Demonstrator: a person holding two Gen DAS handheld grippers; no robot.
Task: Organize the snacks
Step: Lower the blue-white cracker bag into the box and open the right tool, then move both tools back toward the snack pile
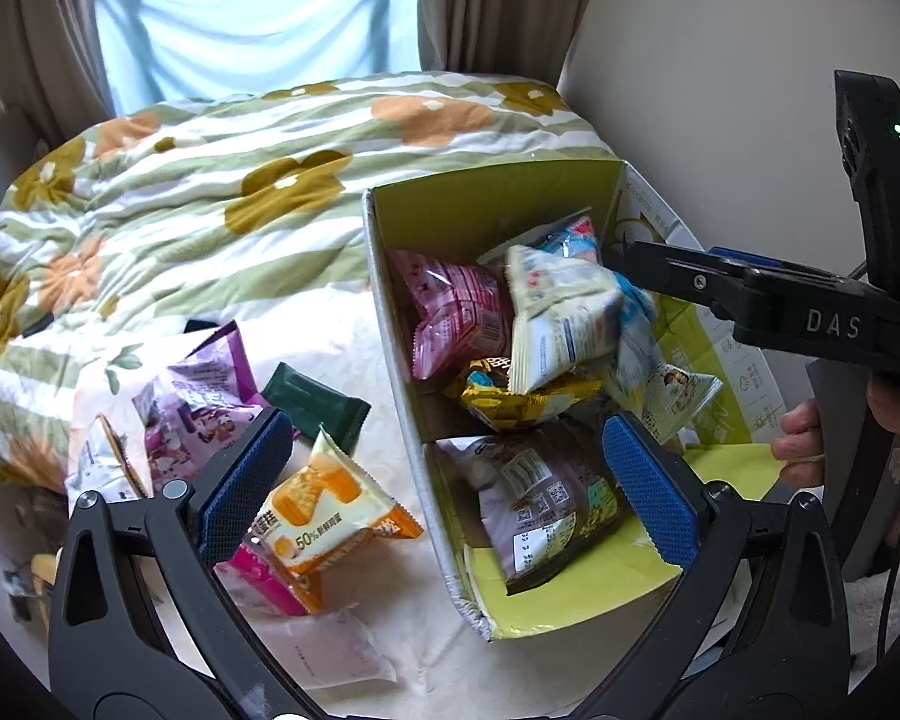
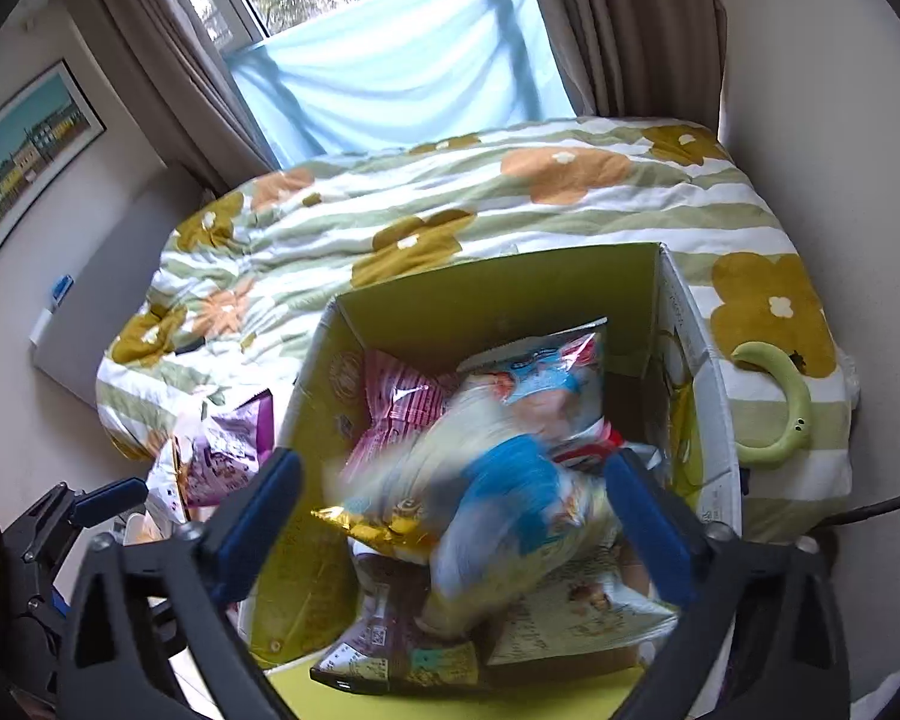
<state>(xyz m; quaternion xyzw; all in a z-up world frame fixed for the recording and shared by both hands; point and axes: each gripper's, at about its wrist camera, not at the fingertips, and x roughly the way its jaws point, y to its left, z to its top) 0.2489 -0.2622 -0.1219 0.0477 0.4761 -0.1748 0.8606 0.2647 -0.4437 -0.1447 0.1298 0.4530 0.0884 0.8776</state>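
- Although the cardboard box (image 1: 498,192) on the bed already holds several packets, the sorting is judged roughly half done.
- Box contents, left wrist view: pink striped packet (image 1: 456,318), gold packet (image 1: 510,399), grey-brown bag (image 1: 546,498), and a white-and-blue packet (image 1: 561,324) above the heap.
- White-and-blue packet: motion-blurred in the right wrist view (image 2: 510,480), over the box interior; judged to be dropping in, free of any grip.
- Remaining outside, on the pale sheet (image 1: 354,324) left of the box: orange cake packet (image 1: 324,504), dark green sachet (image 1: 315,402), purple bag (image 1: 204,396), magenta packet (image 1: 264,582), clear pouch (image 1: 336,648), and one more partly hidden packet at far left.
- Left gripper (image 1: 444,492): fingers spread wide, holding nothing, straddling the box's near wall.
- Right gripper (image 2: 450,522): fingers spread wide over the box, pinching nothing.
- Shown by left wrist view only: the full spread of unsorted packets, the box's inner divider, and the right gripper's body reaching in from the side (image 1: 660,267).
- Shown by right wrist view only: green curved object (image 2: 780,408) on the floral quilt (image 2: 510,204) right of the box, framed picture (image 2: 24,150) on the wall, and window.
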